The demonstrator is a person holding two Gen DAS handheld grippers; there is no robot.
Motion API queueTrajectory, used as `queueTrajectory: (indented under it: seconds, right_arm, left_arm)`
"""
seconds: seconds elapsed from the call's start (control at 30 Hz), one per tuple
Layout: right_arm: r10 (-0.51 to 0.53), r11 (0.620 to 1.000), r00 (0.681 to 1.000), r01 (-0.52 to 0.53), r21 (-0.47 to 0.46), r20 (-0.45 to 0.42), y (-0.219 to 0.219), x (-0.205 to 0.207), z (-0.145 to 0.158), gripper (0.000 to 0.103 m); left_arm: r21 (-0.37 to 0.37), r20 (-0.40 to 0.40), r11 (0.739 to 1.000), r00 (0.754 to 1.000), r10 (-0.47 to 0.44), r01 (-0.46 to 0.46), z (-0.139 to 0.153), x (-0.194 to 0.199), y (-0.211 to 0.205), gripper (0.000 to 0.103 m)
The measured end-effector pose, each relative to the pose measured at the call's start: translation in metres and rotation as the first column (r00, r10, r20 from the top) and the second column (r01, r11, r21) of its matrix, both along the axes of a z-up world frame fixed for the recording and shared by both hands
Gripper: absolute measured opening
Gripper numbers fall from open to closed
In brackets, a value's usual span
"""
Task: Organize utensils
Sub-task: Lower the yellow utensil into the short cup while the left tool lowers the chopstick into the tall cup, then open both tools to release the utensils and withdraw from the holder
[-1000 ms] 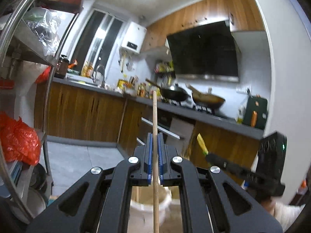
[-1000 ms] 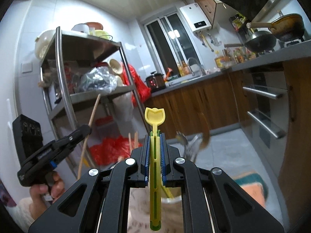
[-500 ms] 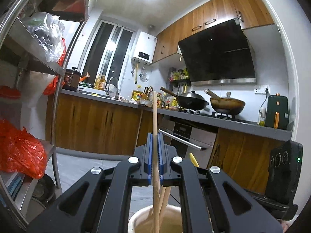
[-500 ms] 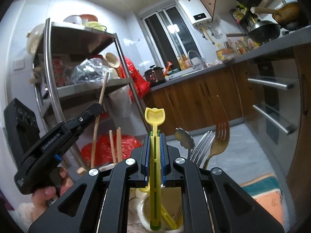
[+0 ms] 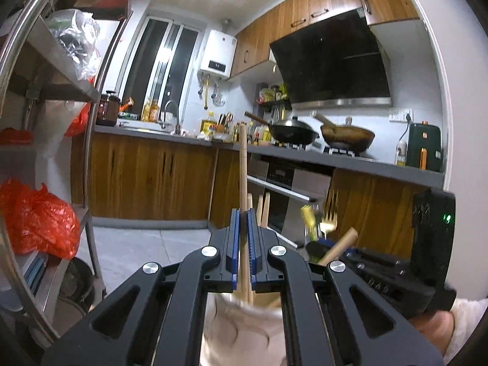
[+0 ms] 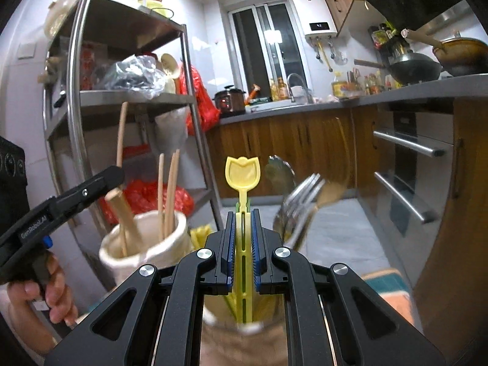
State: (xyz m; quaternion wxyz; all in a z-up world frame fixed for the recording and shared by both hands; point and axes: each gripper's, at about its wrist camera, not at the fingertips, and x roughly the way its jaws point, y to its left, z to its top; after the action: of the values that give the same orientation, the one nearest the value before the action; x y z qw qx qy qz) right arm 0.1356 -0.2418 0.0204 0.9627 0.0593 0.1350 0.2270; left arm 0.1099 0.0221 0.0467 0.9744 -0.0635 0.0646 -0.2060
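Note:
My left gripper [image 5: 243,213] is shut on a long wooden chopstick [image 5: 243,158] held upright. Its lower end reaches into a cream cup [image 5: 244,320] that also holds two chopsticks [image 5: 264,207] and a thick wooden handle [image 5: 338,244]. In the right wrist view that cup [image 6: 143,244] stands at the left, with the left gripper [image 6: 114,177] above it. My right gripper [image 6: 243,213] is shut on a yellow plastic utensil [image 6: 242,177] with a tulip-shaped end. The utensil's lower end dips into a second cup [image 6: 244,335], beside blurred metal forks and a spoon [image 6: 302,201].
A steel shelf rack [image 6: 76,100] with red bags [image 5: 39,219] stands close on the left. Wooden cabinets and a grey counter [image 5: 350,160] with woks run behind. An oven's handles [image 6: 408,148] are at the right. A hand [image 6: 45,292] grips the left tool.
Both grippers have sunk toward the cups, which now fill the lower part of each view. The chopstick's lower end has entered the cream cup and the yellow utensil's has entered the second cup.

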Motion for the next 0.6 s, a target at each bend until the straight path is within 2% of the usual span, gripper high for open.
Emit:
queueTrajectory:
  seconds: [0.1, 0.27, 0.4, 0.47, 0.5, 0.57, 0.6]
  right_arm:
    - [-0.013, 0.999, 1.000, 0.013, -0.036, -0.013, 0.000, -0.009, -0.004, 0.011]
    - [-0.012, 0.997, 0.999, 0.009, -0.071, -0.039, 0.004, -0.012, -0.007, 0.011]
    - [-0.016, 0.998, 0.999, 0.014, -0.064, -0.038, 0.001, -0.014, -0.010, 0.023]
    - [-0.022, 0.998, 0.999, 0.021, -0.064, -0.024, -0.001, -0.017, -0.008, 0.023]
    - [-0.031, 0.997, 0.999, 0.030, -0.067, -0.014, -0.002, -0.019, -0.007, 0.023]
    - [-0.038, 0.997, 0.999, 0.037, -0.066, -0.003, -0.005, -0.025, -0.005, 0.027]
    - [-0.044, 0.997, 0.999, 0.044, -0.063, 0.006, -0.007, -0.029, -0.005, 0.032]
  left_arm:
    - [0.029, -0.040, 1.000, 0.999, 0.005, -0.003, -0.009, -0.004, -0.001, 0.005]
    - [0.048, -0.063, 0.999, 0.998, 0.008, -0.005, -0.012, -0.004, -0.003, 0.006]
    - [0.064, -0.065, 0.998, 0.998, 0.017, -0.013, -0.014, -0.005, -0.001, 0.006]
    - [0.072, -0.060, 0.997, 0.998, 0.024, -0.020, -0.015, -0.007, -0.001, 0.007]
    - [0.073, -0.059, 0.997, 0.998, 0.024, -0.020, -0.015, -0.008, -0.001, 0.009]
    - [0.071, -0.059, 0.997, 0.998, 0.027, -0.023, -0.016, -0.010, 0.002, 0.027]
    - [0.066, -0.057, 0.998, 0.998, 0.029, -0.025, -0.016, -0.012, 0.003, 0.031]
